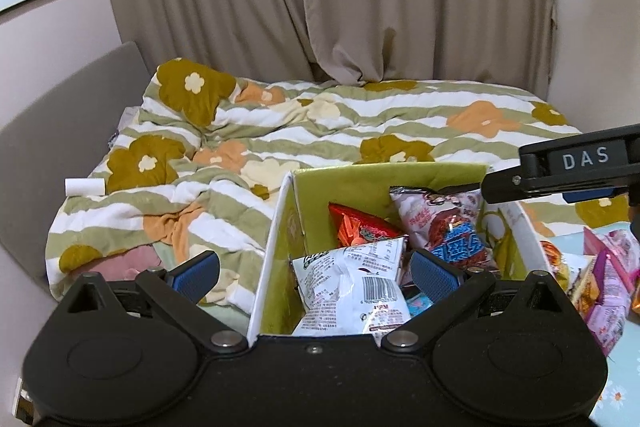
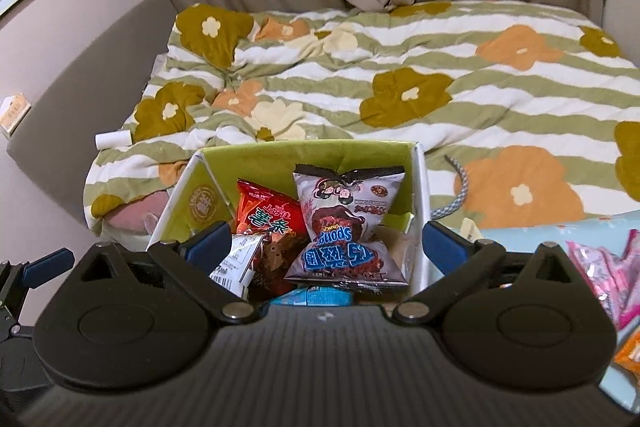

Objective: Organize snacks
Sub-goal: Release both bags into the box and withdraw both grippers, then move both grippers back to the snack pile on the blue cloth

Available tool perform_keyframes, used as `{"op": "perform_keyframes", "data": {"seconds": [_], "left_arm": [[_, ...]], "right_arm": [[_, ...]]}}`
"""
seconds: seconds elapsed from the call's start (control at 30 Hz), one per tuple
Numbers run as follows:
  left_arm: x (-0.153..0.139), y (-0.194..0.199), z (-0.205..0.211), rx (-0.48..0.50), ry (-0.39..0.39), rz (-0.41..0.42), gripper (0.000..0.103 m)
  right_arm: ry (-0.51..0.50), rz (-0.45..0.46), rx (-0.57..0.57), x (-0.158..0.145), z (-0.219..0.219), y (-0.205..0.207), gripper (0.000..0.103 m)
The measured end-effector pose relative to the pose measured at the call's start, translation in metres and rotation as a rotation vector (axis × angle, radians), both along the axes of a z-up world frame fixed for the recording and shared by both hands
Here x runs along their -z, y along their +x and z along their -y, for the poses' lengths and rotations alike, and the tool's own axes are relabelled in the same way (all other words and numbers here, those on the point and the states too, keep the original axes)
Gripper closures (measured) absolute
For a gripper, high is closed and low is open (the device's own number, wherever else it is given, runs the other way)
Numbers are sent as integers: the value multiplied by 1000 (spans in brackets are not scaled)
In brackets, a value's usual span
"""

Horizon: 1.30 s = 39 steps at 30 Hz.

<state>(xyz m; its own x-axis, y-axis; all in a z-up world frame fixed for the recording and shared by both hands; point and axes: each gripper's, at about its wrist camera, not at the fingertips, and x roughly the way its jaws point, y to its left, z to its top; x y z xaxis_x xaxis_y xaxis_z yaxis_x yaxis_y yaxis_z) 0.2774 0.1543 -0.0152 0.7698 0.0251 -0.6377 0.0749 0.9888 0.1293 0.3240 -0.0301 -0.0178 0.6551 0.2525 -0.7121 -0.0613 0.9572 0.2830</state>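
A green-lined cardboard box (image 1: 360, 173) (image 2: 280, 151) stands in front of the bed and holds several snack bags. In it are a red bag (image 1: 360, 227) (image 2: 264, 215), a pale "sponge" bag (image 1: 440, 223) (image 2: 348, 223) and a white bag (image 1: 352, 291) (image 2: 236, 259). My left gripper (image 1: 316, 273) is open, its jaws astride the box's left wall and the white bag, holding nothing. My right gripper (image 2: 326, 247) is open above the box, its fingers either side of the bags. It also shows in the left wrist view (image 1: 560, 171) at the right.
Loose pink and orange snack packs (image 1: 600, 279) (image 2: 604, 267) lie on a pale blue surface right of the box. A floral striped quilt (image 2: 400, 67) covers the bed behind. A white roll (image 1: 85, 186) sits at the bed's left edge. Curtains hang at the back.
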Motion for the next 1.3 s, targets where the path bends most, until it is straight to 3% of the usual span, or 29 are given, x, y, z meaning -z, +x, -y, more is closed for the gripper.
{"op": "perform_keyframes", "data": {"seconds": [0.37, 0.73, 1.0, 1.3], "left_arm": [[-21, -31, 27, 165, -20, 33, 0], [-20, -58, 106, 288, -19, 49, 0], [-2, -70, 193, 345, 5, 23, 0], [51, -62, 272, 405, 89, -56, 0]], "right_arm": [[-18, 64, 151, -32, 35, -71, 0], [-61, 107, 275, -43, 131, -142, 0], [-143, 93, 225, -26, 217, -160, 0], [-206, 45, 119, 21, 287, -159, 0]]}}
